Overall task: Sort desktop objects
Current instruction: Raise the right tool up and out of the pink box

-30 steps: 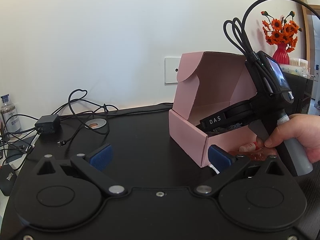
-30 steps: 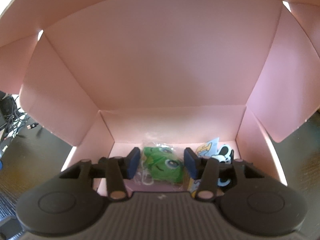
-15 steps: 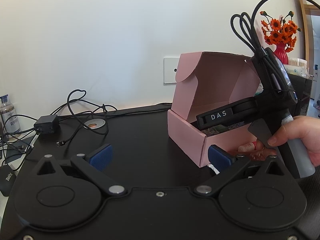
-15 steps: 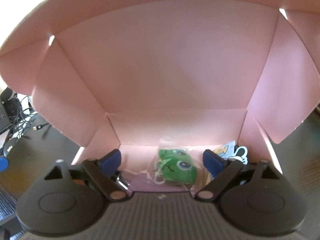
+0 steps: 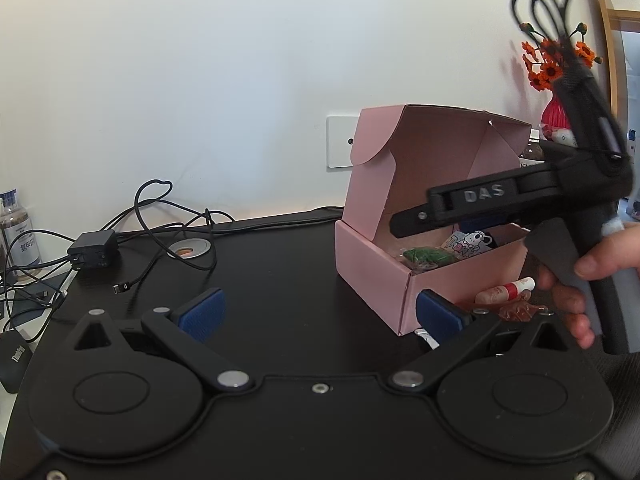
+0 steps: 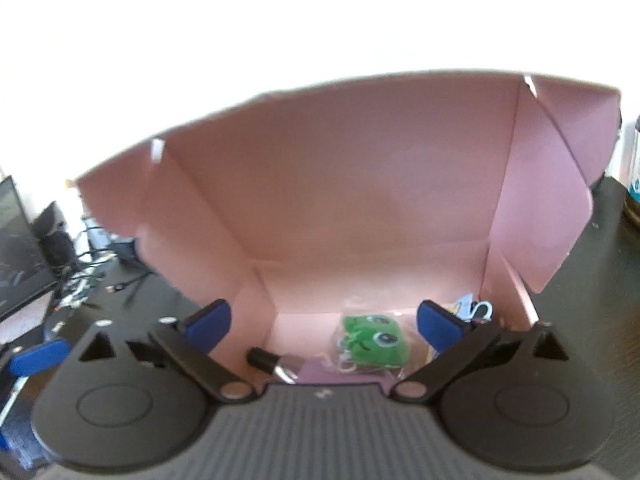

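Note:
An open pink cardboard box [image 5: 372, 264] stands on the black desk with its lid up. On the box floor [image 6: 312, 296] lies a bagged green frog toy [image 6: 372, 340], also seen as green frog toy [image 5: 428, 256], beside a cartoon sticker pack [image 5: 468, 242]. My right gripper [image 6: 323, 320] hovers at the box's front edge. Its jaws are opening and wide apart, and the pads touch nothing. A hand [image 5: 592, 264] holds it. My left gripper [image 5: 320, 315] is open and empty, low over the desk left of the box. A small red-and-white tube [image 5: 506, 290] lies by the box's front.
Tangled cables and a black charger [image 5: 92, 254] lie at the back left, with a round disc [image 5: 188, 247] near them. A bottle [image 5: 18, 232] and a mouse [image 5: 14, 356] sit at the left edge. A red vase of orange flowers [image 5: 556, 112] stands behind the box.
My right gripper let go of the green frog toy, spread its jaws wide and drew back out of the box. The toy stays on the box floor. The left gripper kept still.

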A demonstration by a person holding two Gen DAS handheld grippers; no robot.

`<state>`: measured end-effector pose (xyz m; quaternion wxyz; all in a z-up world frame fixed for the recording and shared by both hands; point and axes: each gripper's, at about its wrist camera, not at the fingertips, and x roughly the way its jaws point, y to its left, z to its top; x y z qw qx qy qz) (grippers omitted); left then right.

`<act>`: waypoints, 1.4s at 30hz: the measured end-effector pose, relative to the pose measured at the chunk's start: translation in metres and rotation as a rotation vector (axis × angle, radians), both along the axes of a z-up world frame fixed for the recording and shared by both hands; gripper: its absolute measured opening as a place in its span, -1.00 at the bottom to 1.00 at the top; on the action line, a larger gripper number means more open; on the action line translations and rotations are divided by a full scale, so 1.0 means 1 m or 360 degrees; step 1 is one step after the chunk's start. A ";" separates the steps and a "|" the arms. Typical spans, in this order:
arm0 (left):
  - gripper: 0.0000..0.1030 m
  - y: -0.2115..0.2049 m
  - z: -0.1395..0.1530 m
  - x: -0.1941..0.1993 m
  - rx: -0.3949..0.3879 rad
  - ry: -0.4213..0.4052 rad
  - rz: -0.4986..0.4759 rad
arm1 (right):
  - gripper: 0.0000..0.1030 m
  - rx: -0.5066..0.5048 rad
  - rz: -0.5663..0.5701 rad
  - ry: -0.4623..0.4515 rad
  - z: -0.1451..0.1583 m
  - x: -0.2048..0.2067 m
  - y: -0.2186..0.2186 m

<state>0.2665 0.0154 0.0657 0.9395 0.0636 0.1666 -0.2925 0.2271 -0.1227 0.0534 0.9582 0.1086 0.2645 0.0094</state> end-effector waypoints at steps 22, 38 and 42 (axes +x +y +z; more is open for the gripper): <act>1.00 -0.001 -0.001 0.001 0.0009 0.0008 0.0002 | 0.99 -0.0180 0.0327 -0.0049 0.011 -0.034 -0.194; 1.00 -0.001 -0.001 0.001 0.0017 0.0015 0.0028 | 0.99 -0.0065 0.0158 0.0080 -0.004 -0.037 -0.225; 1.00 -0.004 -0.001 0.000 0.0043 0.0012 0.0042 | 0.99 -0.0068 0.0129 0.0067 -0.005 -0.041 -0.228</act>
